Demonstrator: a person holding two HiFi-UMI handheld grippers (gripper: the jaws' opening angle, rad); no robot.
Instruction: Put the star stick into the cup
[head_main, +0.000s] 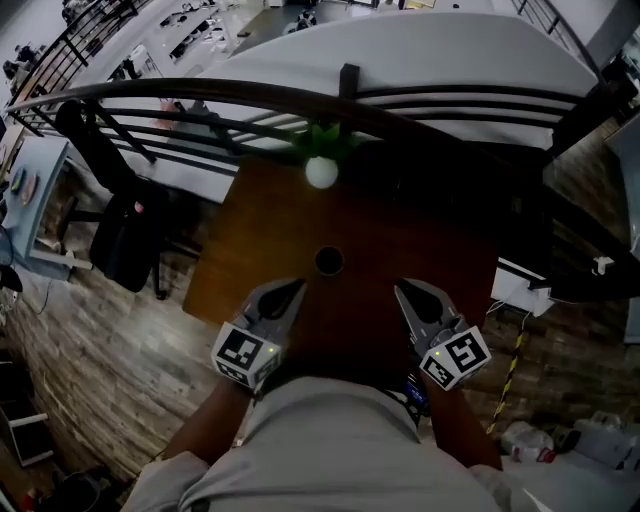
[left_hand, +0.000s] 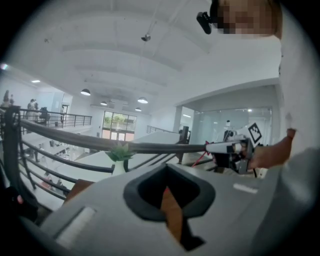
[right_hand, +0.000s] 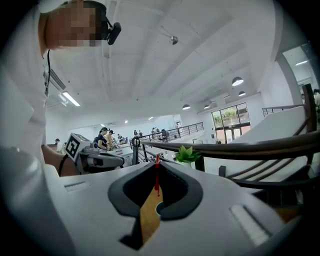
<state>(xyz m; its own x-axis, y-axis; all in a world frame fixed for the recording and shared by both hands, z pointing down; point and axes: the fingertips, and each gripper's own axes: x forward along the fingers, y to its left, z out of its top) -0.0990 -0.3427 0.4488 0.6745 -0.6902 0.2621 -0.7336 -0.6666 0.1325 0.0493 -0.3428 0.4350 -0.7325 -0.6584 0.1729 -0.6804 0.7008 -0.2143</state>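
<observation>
You wear a pale grey short-sleeved top, and a small black camera (right_hand: 114, 31) is mounted at your head. Your left gripper (head_main: 298, 287) and right gripper (head_main: 401, 290) share one build: light grey shells taper to dark-lined jaws, and each carries a cube with black-and-white square markers. A dark cable (right_hand: 62, 163) loops at your right wrist.

- The cup (head_main: 328, 261) stands mid-table (head_main: 250, 235).
- A potted plant (head_main: 321, 165) sits at the table's far edge, behind the cup, with a railing (head_main: 200, 95) behind it.
- The left gripper (head_main: 296, 288) and right gripper (head_main: 402, 288) flank the cup on its near side.
- A thin stick (right_hand: 157, 175) stands between the right gripper's jaws.
</observation>
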